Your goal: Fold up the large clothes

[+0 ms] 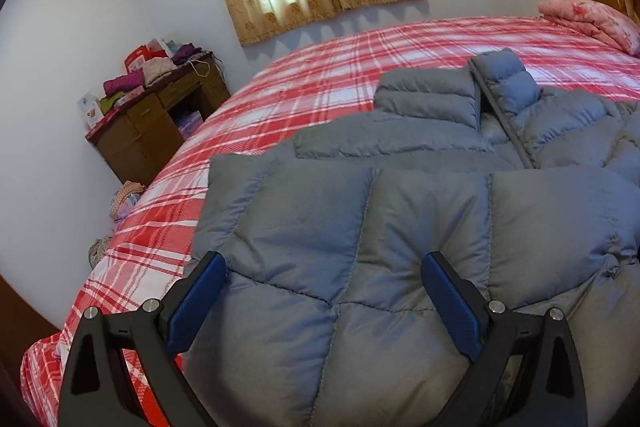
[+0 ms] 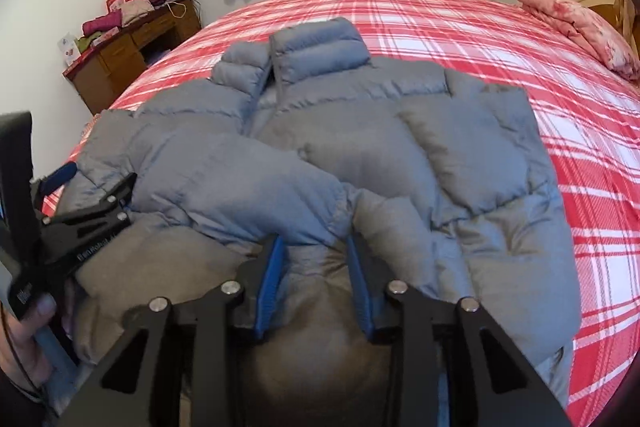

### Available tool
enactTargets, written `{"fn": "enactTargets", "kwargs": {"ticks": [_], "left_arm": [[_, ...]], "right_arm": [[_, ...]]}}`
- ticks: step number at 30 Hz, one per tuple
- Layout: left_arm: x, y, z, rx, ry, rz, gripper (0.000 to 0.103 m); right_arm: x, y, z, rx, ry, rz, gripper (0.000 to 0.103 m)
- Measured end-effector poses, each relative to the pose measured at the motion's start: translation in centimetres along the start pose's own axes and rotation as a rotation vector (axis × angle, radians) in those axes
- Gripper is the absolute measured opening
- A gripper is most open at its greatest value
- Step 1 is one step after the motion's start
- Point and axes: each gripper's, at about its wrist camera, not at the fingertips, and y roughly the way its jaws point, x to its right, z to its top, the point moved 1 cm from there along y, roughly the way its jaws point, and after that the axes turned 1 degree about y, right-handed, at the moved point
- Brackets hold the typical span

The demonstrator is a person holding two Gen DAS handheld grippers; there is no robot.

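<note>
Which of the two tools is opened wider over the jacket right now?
The left tool: its blue fingers straddle a whole quilted panel of the jacket, while the right tool spans only a narrow bunch.
</note>
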Motion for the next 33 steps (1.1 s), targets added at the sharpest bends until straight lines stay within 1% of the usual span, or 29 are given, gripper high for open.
{"fn": "enactTargets", "kwargs": {"ticks": [6,14,15,16,18,20,21,22,23,24,25,27,29,31,33], "left_arm": [[0.1,1.7,0.0,-0.069,0.006,-0.041,0.099],[0.3,2.0,0.0,-0.093,0.006,-0.054,0.099],[0.2,1.8,0.0,-0.091,0.003,-0.050,0.099],[-0.1,1.4,0.2,-0.085,-0.004,-0.030,0.099],[-1.1,-0.4,0.7,-0.042,-0.013,0.035,0.099],[-2.2,-2.8,1.8,0.031,-0.034,0.037,0.099],[-2.9,-3.6,2.5,0.066,-0.045,0.034,0.099],[-3.8,-4.3,3.5,0.110,-0.058,0.046,0.099],[-4.5,-4.4,4.2,0.130,-0.069,0.062,0.099],[-5.5,-3.7,5.3,0.134,-0.086,0.084,0.099],[-6.1,-2.9,5.6,0.116,-0.096,0.096,0.099],[-7.3,0.5,5.8,0.028,-0.133,0.133,0.099],[-8.2,4.1,4.9,-0.071,-0.182,0.151,0.099],[-8.2,6.1,3.7,-0.125,-0.196,0.146,0.099],[-7.8,6.6,2.5,-0.130,-0.197,0.129,0.099]], "right_arm": [[-0.5,0.5,-0.7,0.020,-0.031,-0.040,0.032],[-0.9,0.5,-1.2,0.027,-0.043,-0.064,0.032],[-1.0,0.5,-1.2,0.024,-0.046,-0.069,0.032],[-1.1,0.5,-1.2,0.017,-0.052,-0.075,0.032],[-1.2,0.1,-1.0,0.004,-0.067,-0.079,0.032],[-0.8,-0.9,-0.3,0.011,-0.039,-0.052,0.032],[-0.7,-1.6,0.1,0.029,-0.024,-0.046,0.034],[-0.6,-2.6,1.0,0.065,-0.009,-0.045,0.035],[-0.7,-3.1,1.7,0.085,0.000,-0.049,0.035],[-0.8,-3.3,2.7,0.095,0.013,-0.052,0.035],[-0.9,-3.1,3.4,0.091,0.026,-0.050,0.036],[-0.9,-1.9,4.5,0.073,0.050,-0.058,0.036],[-0.5,-0.1,4.8,0.041,0.072,-0.077,0.036],[0.3,1.9,4.4,-0.009,0.096,-0.070,0.036],[0.9,2.8,3.6,-0.017,0.087,-0.084,0.035]]}}
